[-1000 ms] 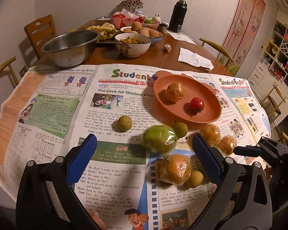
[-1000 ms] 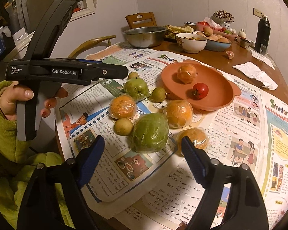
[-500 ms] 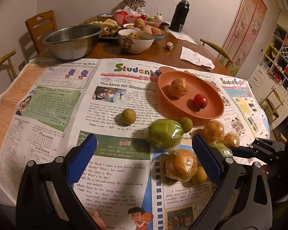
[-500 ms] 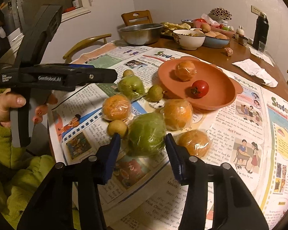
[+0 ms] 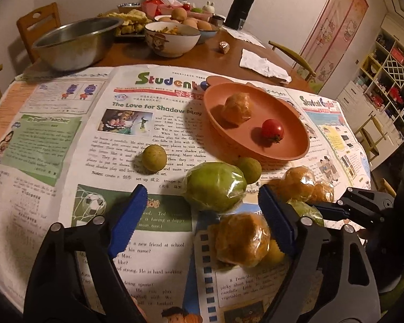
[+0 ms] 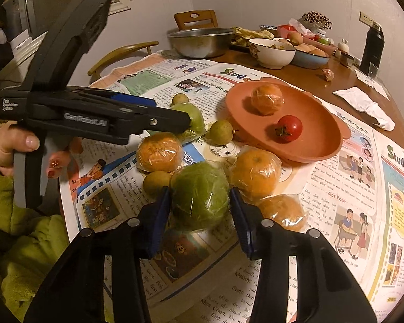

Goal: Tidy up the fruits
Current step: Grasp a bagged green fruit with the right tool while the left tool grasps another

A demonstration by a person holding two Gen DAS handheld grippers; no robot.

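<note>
Fruits (image 6: 256, 172) on newspaper, right fingers (image 6: 159, 210) closing around wrapped green fruit (image 6: 199, 193) (left view hides it), left fingers (image 5: 132, 215) apart, closing

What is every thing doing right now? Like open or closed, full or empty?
Left gripper, jaws closing, nothing gripped.
Right gripper, jaws closing, pads against the big green fruit.
Orange plate, holding one wrapped orange and a tomato.
Steel bowl, looks empty.
White bowl, filled with food.
Black flask, cap on.
</note>
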